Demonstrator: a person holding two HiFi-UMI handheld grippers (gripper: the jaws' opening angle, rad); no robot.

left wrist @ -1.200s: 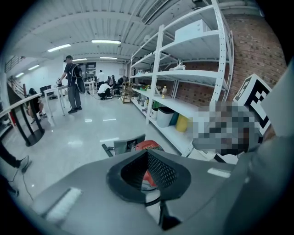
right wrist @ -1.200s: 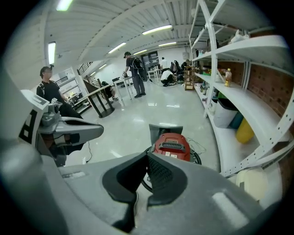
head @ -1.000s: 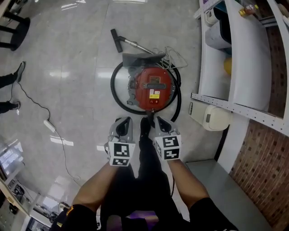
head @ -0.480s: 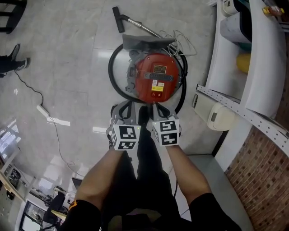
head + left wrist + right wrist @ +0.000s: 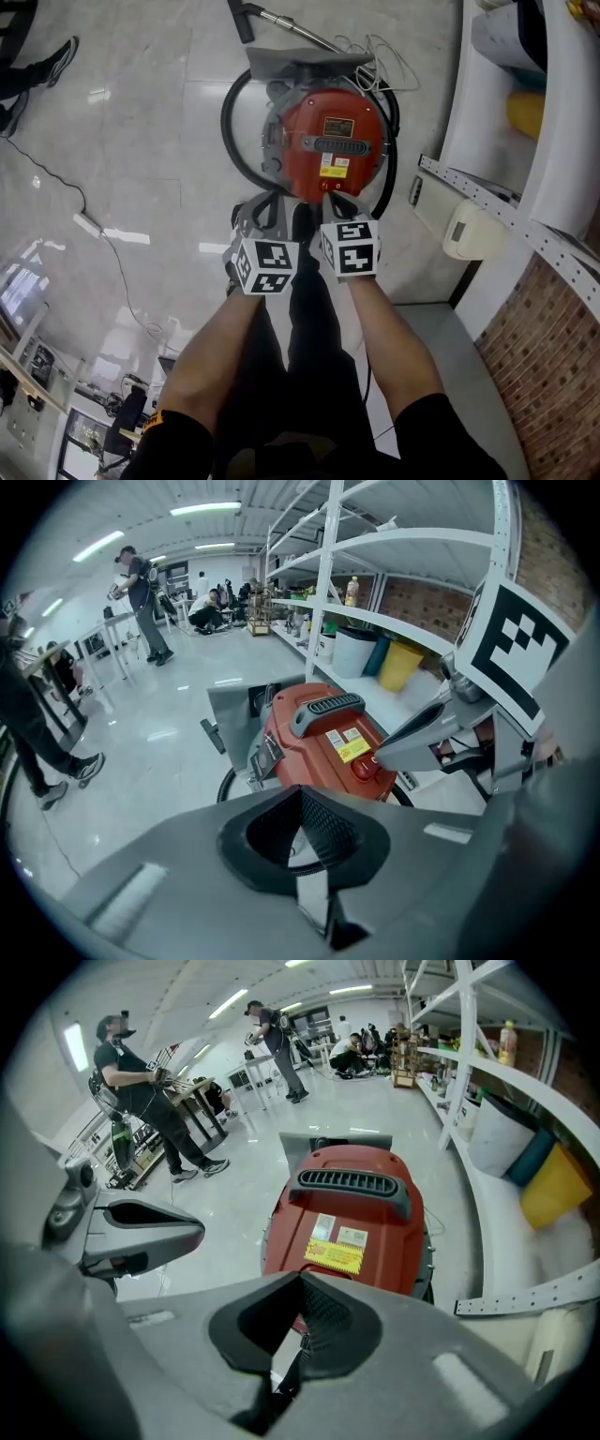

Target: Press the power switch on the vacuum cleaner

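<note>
Beside the vacuum cleaner (image 5: 328,150), left gripper (image 5: 264,208) and right gripper (image 5: 336,204) level, fingers clenched, empty.

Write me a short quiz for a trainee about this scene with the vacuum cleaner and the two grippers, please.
1. True or false: the vacuum cleaner stands on a table.
2. Its body is: A blue, B red, C green.
3. Which is nearer the power switch: the left gripper or the right gripper?
Key: 1 false; 2 B; 3 right gripper.
</note>
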